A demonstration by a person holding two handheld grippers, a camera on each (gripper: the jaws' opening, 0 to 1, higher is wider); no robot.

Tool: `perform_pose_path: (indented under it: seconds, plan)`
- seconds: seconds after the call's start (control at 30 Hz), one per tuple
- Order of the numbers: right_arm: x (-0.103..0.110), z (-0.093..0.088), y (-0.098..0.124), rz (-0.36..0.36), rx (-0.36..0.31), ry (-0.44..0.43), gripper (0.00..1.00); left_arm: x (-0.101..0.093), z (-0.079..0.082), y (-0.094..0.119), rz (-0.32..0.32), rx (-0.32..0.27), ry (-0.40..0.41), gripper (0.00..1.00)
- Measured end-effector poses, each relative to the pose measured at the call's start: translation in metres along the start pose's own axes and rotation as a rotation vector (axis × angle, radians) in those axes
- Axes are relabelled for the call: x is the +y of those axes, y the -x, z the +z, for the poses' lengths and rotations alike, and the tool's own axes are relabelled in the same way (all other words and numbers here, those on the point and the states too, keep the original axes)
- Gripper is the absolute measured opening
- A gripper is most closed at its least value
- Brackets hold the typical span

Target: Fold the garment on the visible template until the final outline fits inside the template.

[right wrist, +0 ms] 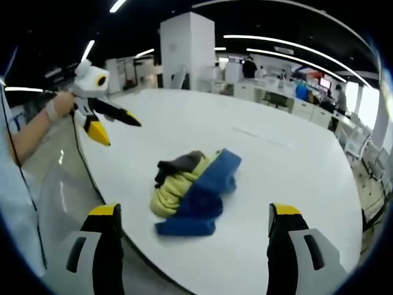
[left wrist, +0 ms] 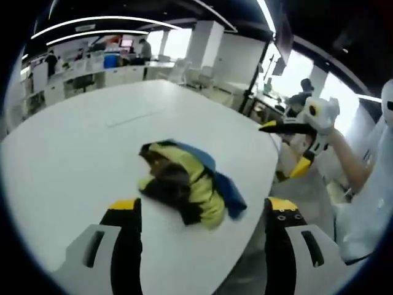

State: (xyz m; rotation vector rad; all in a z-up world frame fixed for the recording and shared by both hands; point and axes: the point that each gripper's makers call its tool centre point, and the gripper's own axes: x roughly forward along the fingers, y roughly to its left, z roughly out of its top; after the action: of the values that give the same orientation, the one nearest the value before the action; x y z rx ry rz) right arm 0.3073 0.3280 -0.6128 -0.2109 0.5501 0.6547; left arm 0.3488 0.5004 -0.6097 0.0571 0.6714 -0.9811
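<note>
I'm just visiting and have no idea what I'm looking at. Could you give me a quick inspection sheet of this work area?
Surface: a large white table, rounded edge, mostly bare; a faint outline marked on it, apart from the clothing.
Job's things: a crumpled garment, yellow, blue and dark, lying in a heap near the table edge, not yet folded.
Clutter: nothing seen.
Grippers: left claw open, holding nothing, short of the garment; right claw open, holding nothing, also short of it. Both hand-held.
Cables: nothing seen.
Surroundings: open office with desks, white pillar, ceiling strip lights, people in the distance.
</note>
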Motion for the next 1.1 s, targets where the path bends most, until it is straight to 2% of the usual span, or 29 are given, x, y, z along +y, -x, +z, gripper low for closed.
perform_pose_path:
  seconds: [0.13,0.3,0.47,0.7,1.1]
  plan:
    - [-0.003,-0.003,0.001,-0.006,0.005,-0.002,0.99,0.0,0.003,-0.008,-0.026,-0.001,0.005,0.76]
    - [-0.008,-0.002,0.004,-0.017,-0.001,-0.002,0.99,0.003,0.003,-0.014,-0.024,-0.01,0.017,0.75]
    - [-0.009,-0.001,0.004,-0.019,-0.006,-0.001,0.98,0.004,0.0,-0.02,-0.045,-0.011,0.042,0.69]
    - [-0.01,0.0,0.002,-0.018,-0.008,0.004,0.98,0.005,0.004,-0.027,-0.058,-0.024,0.059,0.64]
    - [-0.016,0.01,0.005,-0.032,-0.04,0.007,0.98,0.011,-0.001,-0.044,-0.056,0.004,0.067,0.55]
